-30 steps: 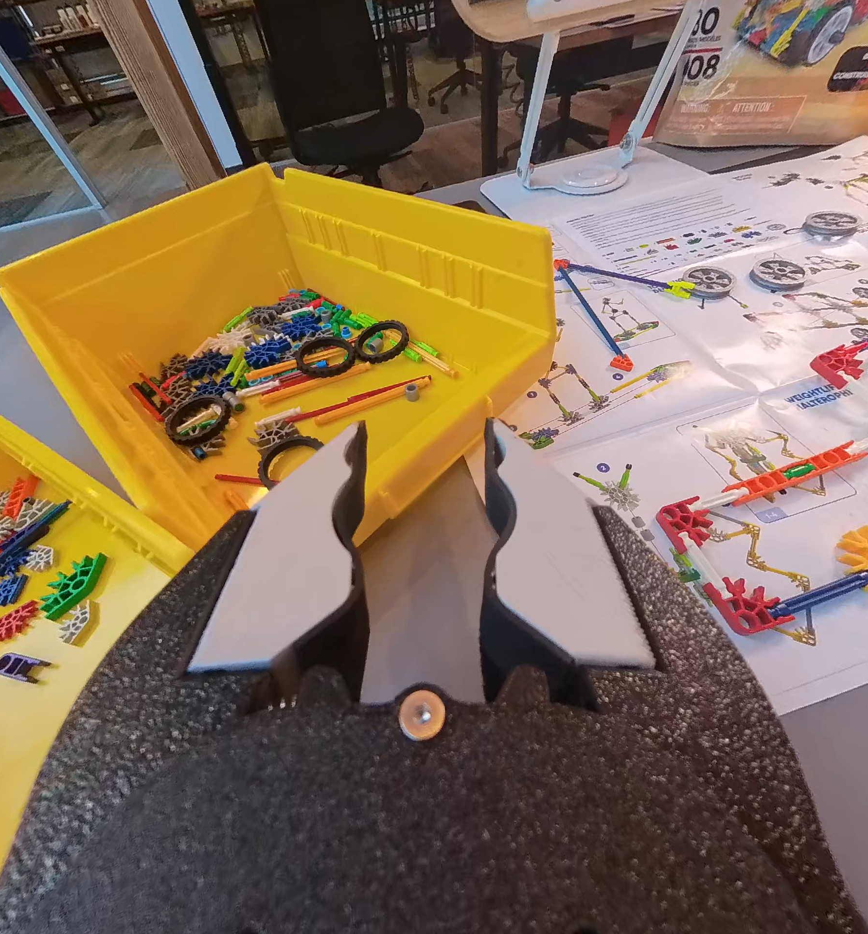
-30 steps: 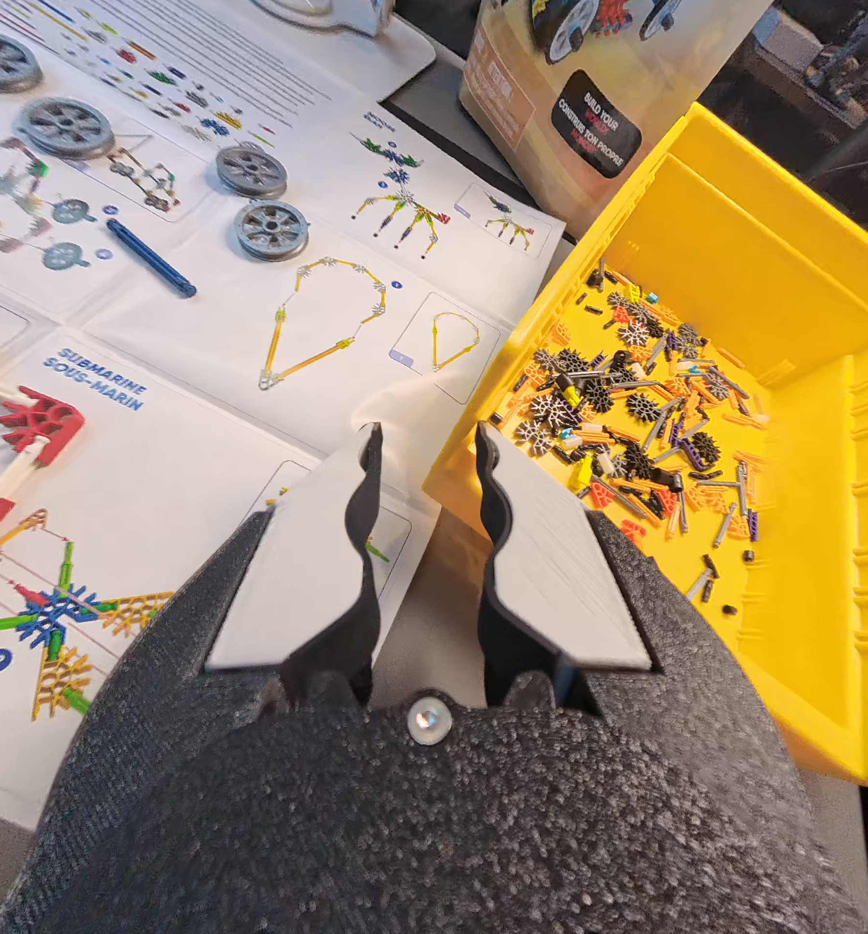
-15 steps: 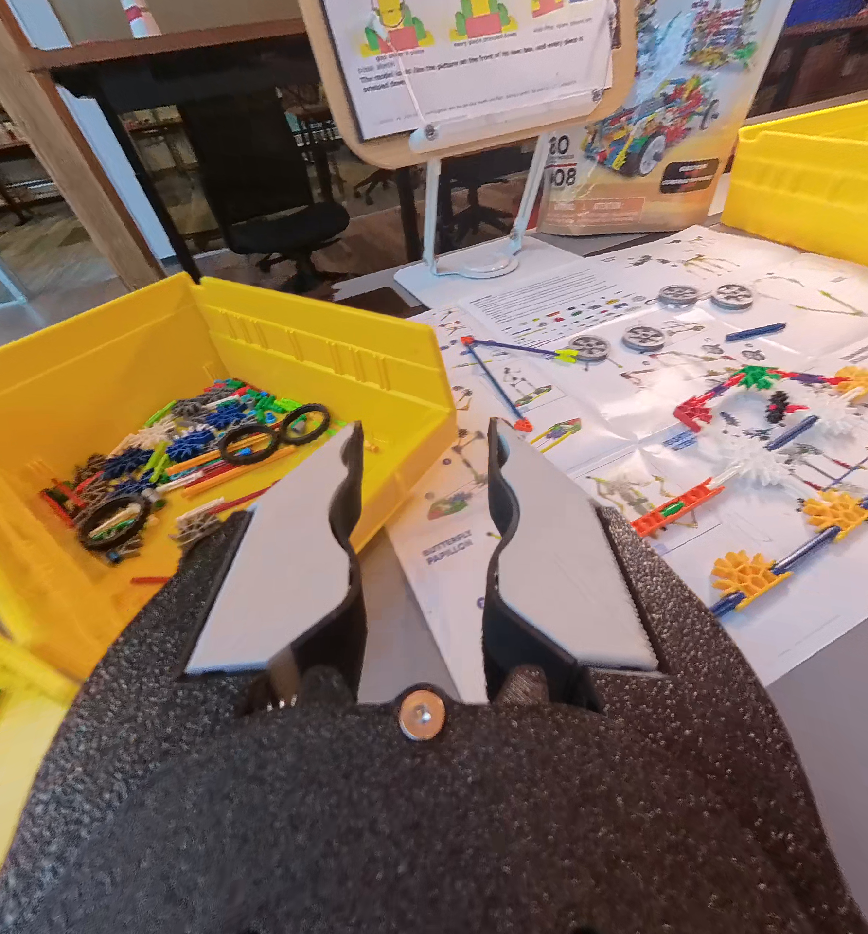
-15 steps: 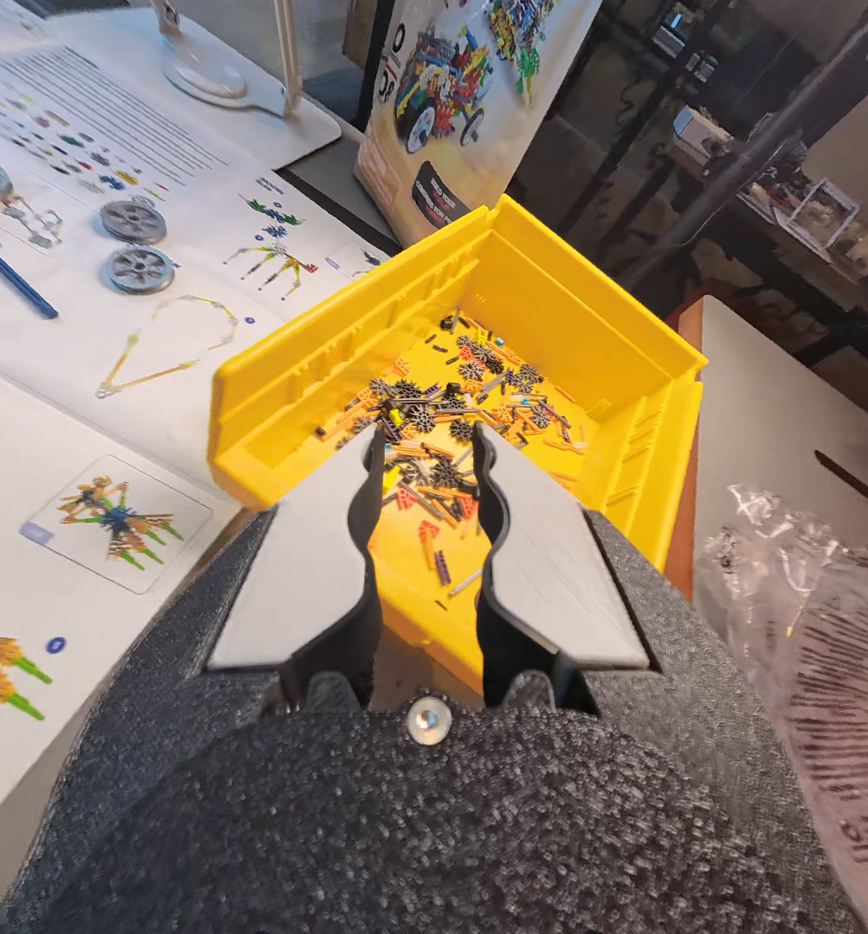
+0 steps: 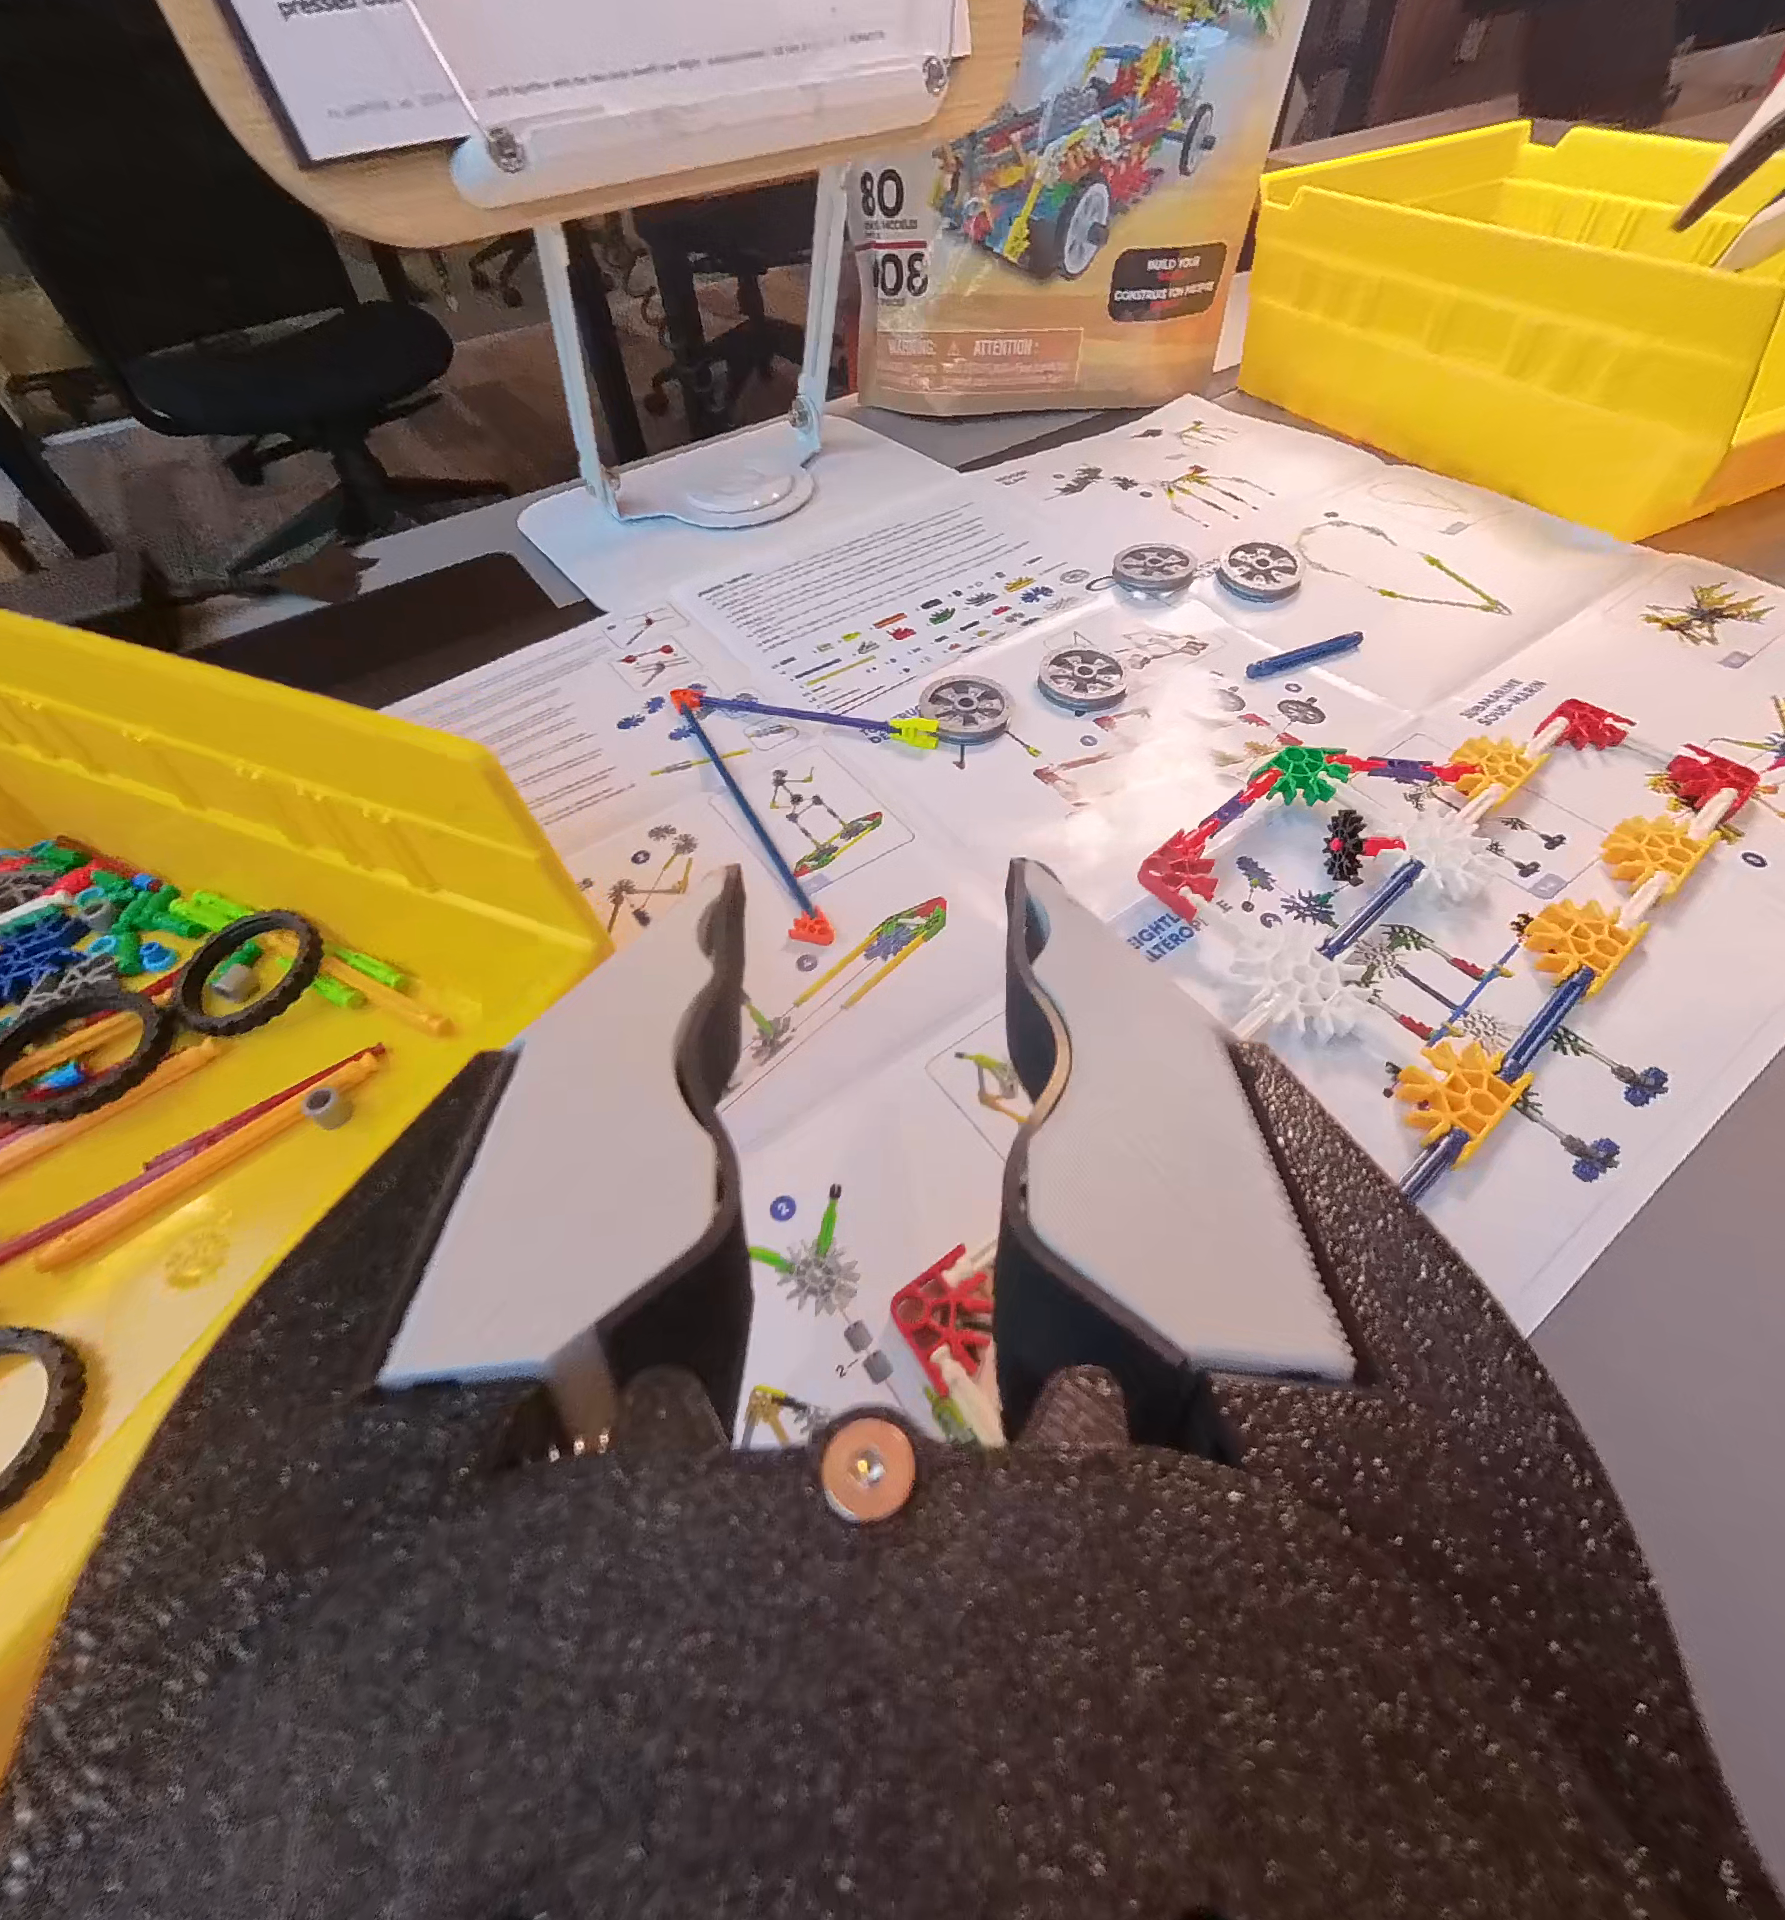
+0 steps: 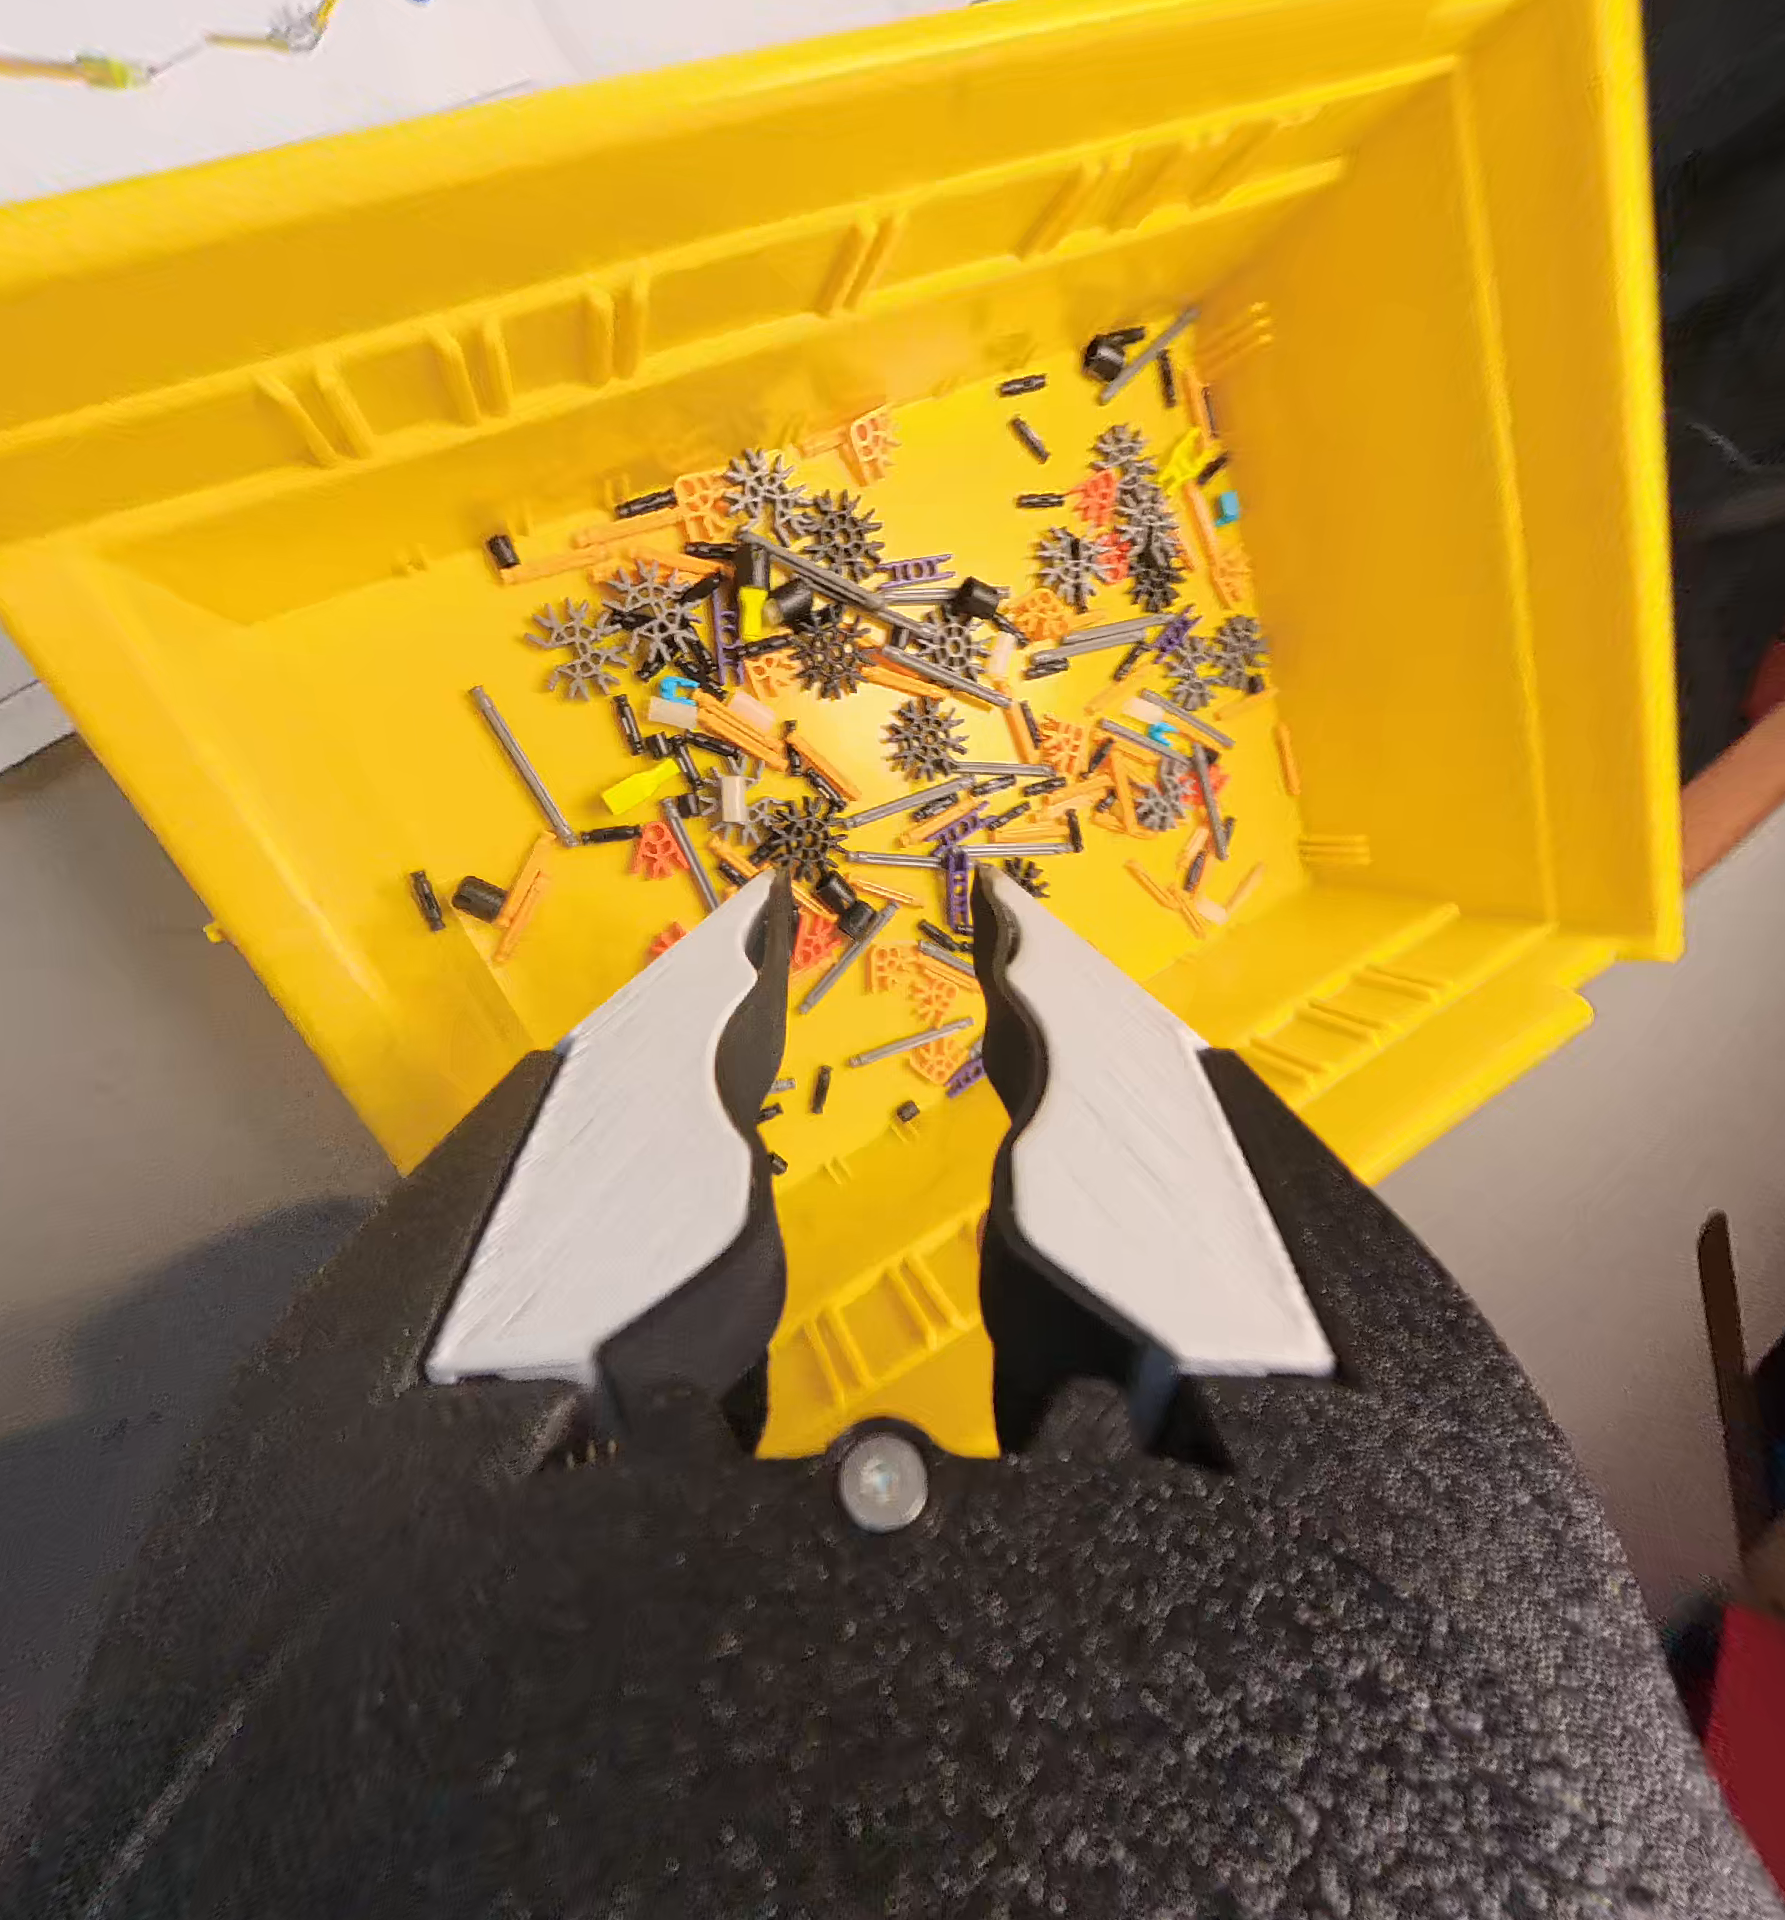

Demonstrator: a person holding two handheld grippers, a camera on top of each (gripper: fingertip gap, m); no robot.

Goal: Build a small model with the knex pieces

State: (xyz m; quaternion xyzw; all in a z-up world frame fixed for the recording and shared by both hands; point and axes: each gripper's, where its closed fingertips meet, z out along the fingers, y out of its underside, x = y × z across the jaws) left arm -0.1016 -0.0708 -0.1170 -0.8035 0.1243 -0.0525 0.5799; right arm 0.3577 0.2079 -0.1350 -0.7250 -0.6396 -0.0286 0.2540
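right wrist view: right tool [image 6: 880,902] gapes empty above the yellow bin [image 6: 275,582] of small parts; left tool [image 5: 872,894] likewise unclenched.

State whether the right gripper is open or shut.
Open. The right gripper hangs over the yellow bin, its fingertips apart with nothing between them.

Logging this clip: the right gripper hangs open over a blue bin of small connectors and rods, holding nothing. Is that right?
Not quite: the bin is yellow, not blue, as the right wrist view shows. The rest stands: the right gripper hangs open over its small connectors and rods, holding nothing.
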